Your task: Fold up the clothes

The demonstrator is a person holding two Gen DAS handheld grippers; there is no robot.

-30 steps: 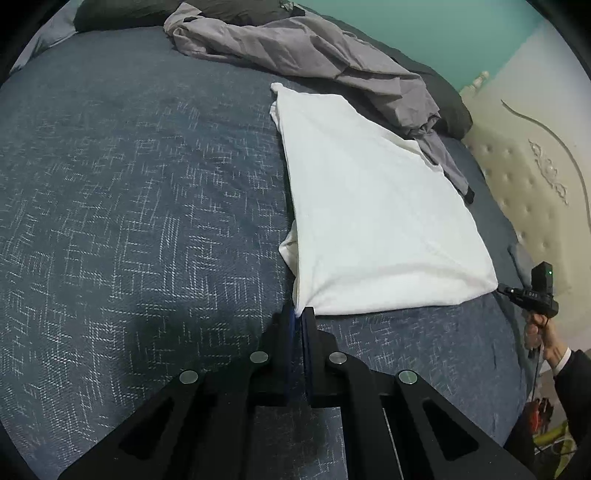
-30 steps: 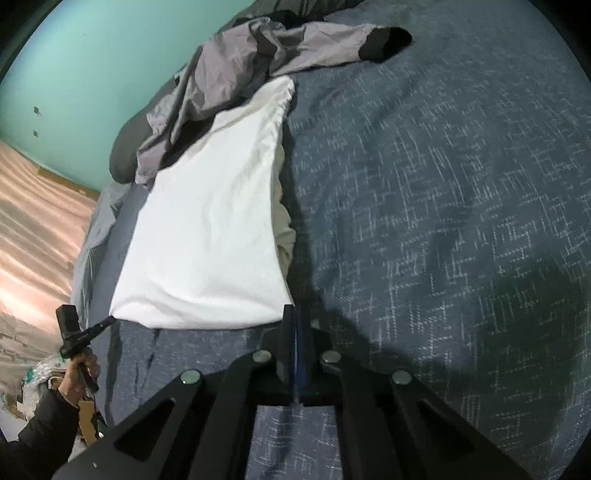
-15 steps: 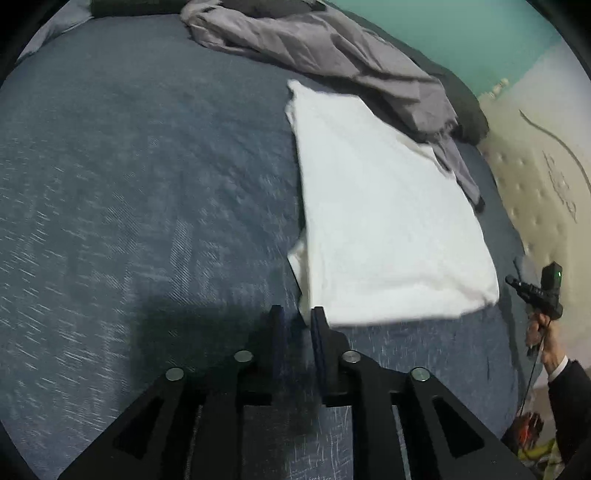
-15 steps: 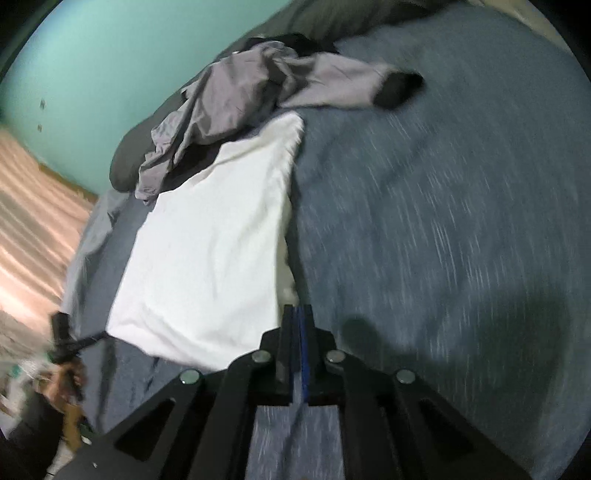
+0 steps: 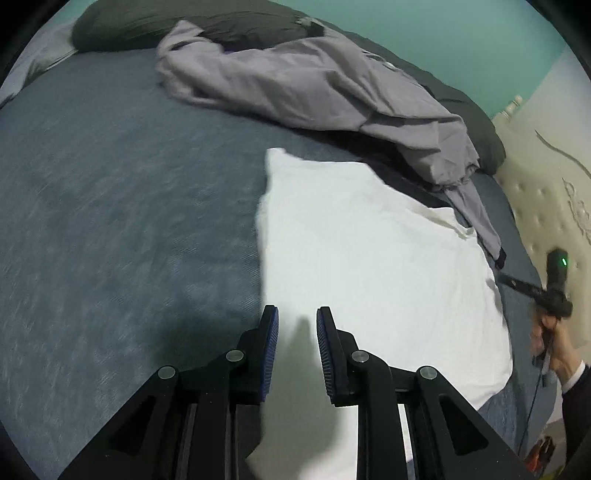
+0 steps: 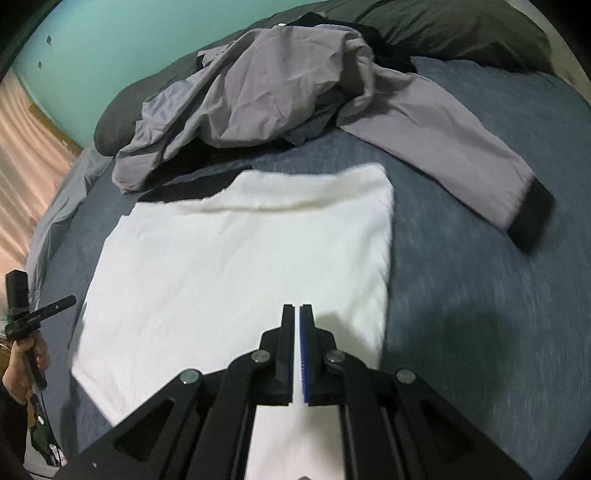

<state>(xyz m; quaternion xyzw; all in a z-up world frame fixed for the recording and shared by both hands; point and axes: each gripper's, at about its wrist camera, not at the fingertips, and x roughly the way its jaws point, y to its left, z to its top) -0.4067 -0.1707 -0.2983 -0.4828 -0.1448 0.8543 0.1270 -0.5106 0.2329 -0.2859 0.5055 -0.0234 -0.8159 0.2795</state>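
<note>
A white garment [image 5: 369, 266] lies folded flat in a rough rectangle on the blue-grey bedspread [image 5: 110, 203]. My left gripper [image 5: 297, 314] hovers over its near left part, open, with a narrow gap and nothing between the blue pads. In the right wrist view the same white garment [image 6: 240, 266] fills the middle, and my right gripper [image 6: 297, 308] hangs above its near edge, shut with nothing visible in it. A crumpled grey jacket [image 5: 314, 88] lies beyond the white garment; one sleeve with a black cuff [image 6: 532, 218] stretches out to the right.
Dark pillows [image 5: 184, 22] line the far side of the bed. A cream padded headboard [image 5: 546, 192] stands on the right. A hand holding a black handle [image 5: 554, 291] shows at the bed's edge, and likewise [image 6: 22, 314] in the right view. Bare bedspread [image 6: 498, 295] spreads to the right.
Both grippers have left the white garment's near corners and moved inward over it. The left jaws have opened off the corner. The right jaws stayed shut and the view rolled.
</note>
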